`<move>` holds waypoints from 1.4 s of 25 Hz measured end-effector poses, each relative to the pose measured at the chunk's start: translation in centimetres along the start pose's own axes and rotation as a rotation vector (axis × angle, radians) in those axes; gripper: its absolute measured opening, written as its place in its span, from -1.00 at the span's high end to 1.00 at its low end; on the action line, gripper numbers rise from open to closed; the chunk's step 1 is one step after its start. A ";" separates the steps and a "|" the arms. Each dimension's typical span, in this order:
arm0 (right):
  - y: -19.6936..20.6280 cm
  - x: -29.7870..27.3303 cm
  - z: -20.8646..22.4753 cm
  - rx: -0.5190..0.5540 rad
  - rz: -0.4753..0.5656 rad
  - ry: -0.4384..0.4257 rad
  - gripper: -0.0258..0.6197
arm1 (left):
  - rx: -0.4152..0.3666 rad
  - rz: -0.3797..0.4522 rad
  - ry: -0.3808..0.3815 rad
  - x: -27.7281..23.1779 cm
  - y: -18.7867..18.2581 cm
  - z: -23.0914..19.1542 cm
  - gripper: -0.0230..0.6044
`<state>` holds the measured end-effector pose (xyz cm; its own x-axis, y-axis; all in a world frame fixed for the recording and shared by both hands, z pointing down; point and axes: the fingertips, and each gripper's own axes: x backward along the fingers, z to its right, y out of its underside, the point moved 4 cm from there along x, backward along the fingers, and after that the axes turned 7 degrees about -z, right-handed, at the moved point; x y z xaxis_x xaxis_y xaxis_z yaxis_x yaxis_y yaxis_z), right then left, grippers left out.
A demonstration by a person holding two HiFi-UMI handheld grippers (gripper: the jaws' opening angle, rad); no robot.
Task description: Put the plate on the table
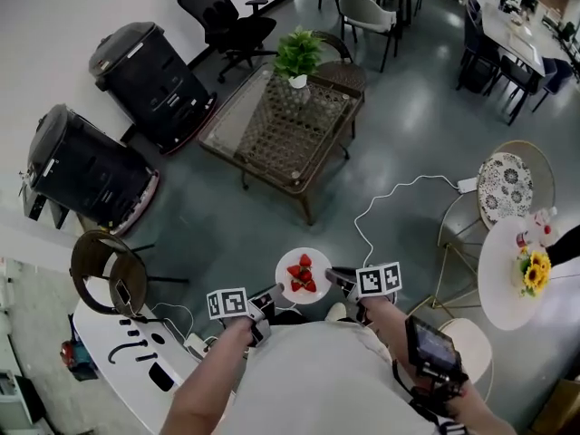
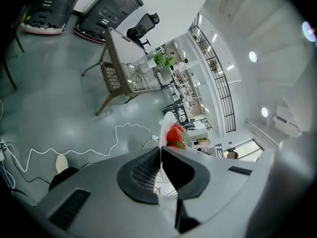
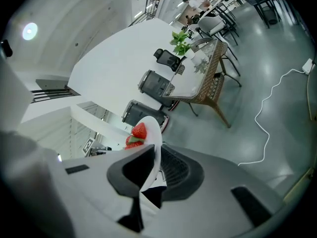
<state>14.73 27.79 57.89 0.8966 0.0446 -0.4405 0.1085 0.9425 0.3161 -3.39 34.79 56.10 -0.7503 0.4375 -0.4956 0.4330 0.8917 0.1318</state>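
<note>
1. So the plate [image 1: 319,263] is up in the air right now, close in front of the person's body, over bare floor [image 1: 408,125]. It isn't resting on anything.

2. Left claw [image 1: 270,295] is clamped on the plate's left rim and right claw [image 1: 340,279] on the opposite rim. In the left gripper view the jaws are closed with the thin white edge of the plate [image 2: 166,125] pinched between them. The right gripper view shows the same, with the plate [image 3: 153,133] sandwiched in the jaws.

3. Why two claws? My guess is it's because of the strawberries [image 1: 302,275] sitting loose on top. Gripping both sides keeps the plate level, so they don't roll off. One pinch on a rim would probably let it sag.

4. The glass-topped coffee table [image 1: 281,125] with the plant [image 1: 297,57] on it is straight ahead but well apart from the plate, so I'd call that the likely drop spot. There's also a small round table [image 1: 507,270] off to the right with flowers on it.

5. I'd say this is the carry stage, with the setting down not yet done. A white cable [image 1: 390,198] snakes across the floor between the person and the tables, so watch your feet there.
</note>
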 end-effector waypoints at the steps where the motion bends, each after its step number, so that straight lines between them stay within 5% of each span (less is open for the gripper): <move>1: -0.2 0.0 0.2 -0.002 -0.002 -0.002 0.83 | 0.000 0.001 -0.002 -0.2 -0.1 0.1 0.87; 12: -3.6 -1.3 1.6 -0.018 0.005 0.025 0.83 | 0.010 -0.027 0.013 -1.7 -4.2 -1.0 0.87; 35: -18.8 -9.3 1.3 -0.057 0.101 0.151 0.83 | -0.054 -0.154 0.116 -1.9 -23.7 -3.7 0.87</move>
<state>4.92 9.18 57.16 0.8267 0.1853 -0.5312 -0.0072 0.9476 0.3193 -14.04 13.27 57.07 -0.8593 0.3032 -0.4118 0.2838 0.9526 0.1091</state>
